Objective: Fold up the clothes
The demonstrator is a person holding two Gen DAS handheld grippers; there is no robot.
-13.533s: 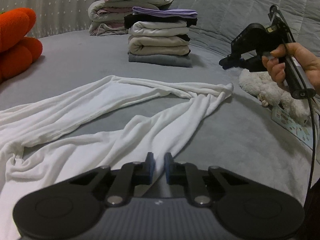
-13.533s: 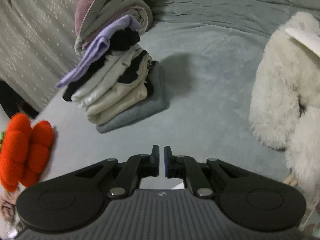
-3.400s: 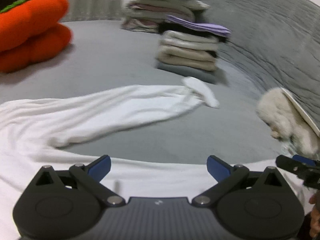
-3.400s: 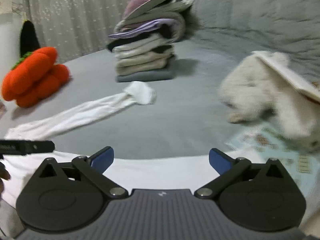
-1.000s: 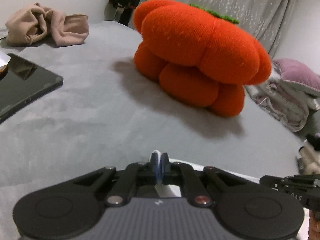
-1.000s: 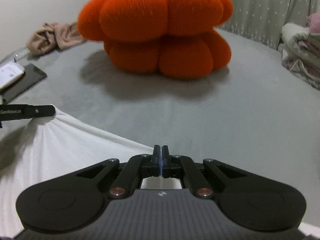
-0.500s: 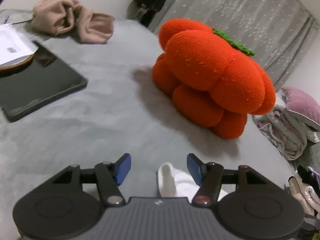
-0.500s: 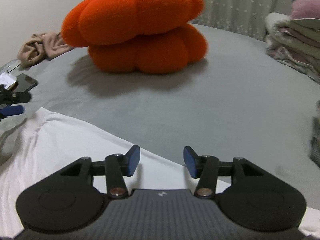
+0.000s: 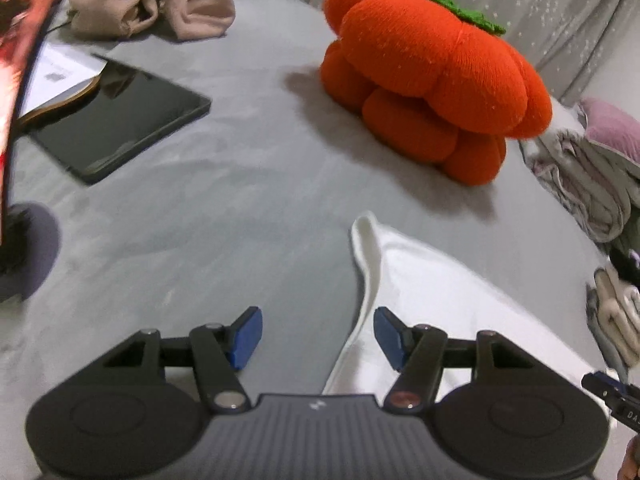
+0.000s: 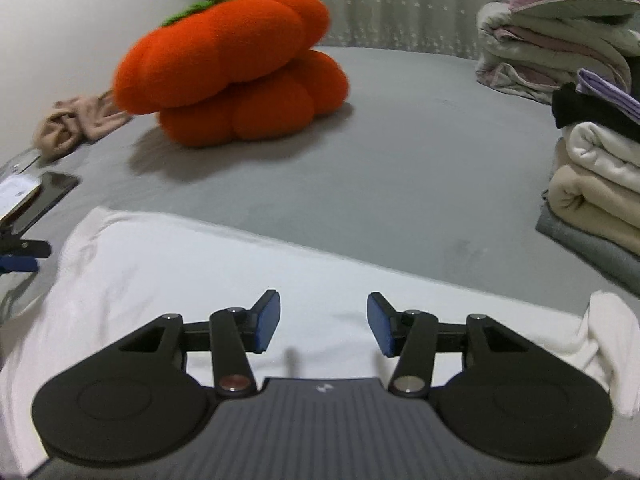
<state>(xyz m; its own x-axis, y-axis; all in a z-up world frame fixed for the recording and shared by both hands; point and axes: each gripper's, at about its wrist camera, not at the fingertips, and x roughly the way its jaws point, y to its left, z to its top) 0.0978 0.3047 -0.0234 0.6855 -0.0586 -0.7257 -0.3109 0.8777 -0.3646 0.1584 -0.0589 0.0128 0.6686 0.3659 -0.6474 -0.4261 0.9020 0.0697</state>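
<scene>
A white garment (image 10: 192, 264) lies flat on the grey bed (image 10: 400, 168). Its corner (image 9: 366, 232) points toward the orange pumpkin cushion in the left wrist view. My left gripper (image 9: 316, 334) is open and empty, just above the garment's left edge; its tip also shows at the left edge of the right wrist view (image 10: 20, 256). My right gripper (image 10: 324, 322) is open and empty, over the garment's middle. A loose white end (image 10: 608, 328) lies bunched at the right.
An orange pumpkin cushion (image 9: 432, 80) sits at the back. A dark tablet (image 9: 116, 124), papers and a beige cloth (image 9: 152, 8) lie to the left. A stack of folded clothes (image 10: 596, 160) stands at the right, more bedding (image 10: 560, 36) behind it.
Both grippers were shut on the white garment's edge a second ago. They have opened and let it go, and pulled back; the garment now lies flat.
</scene>
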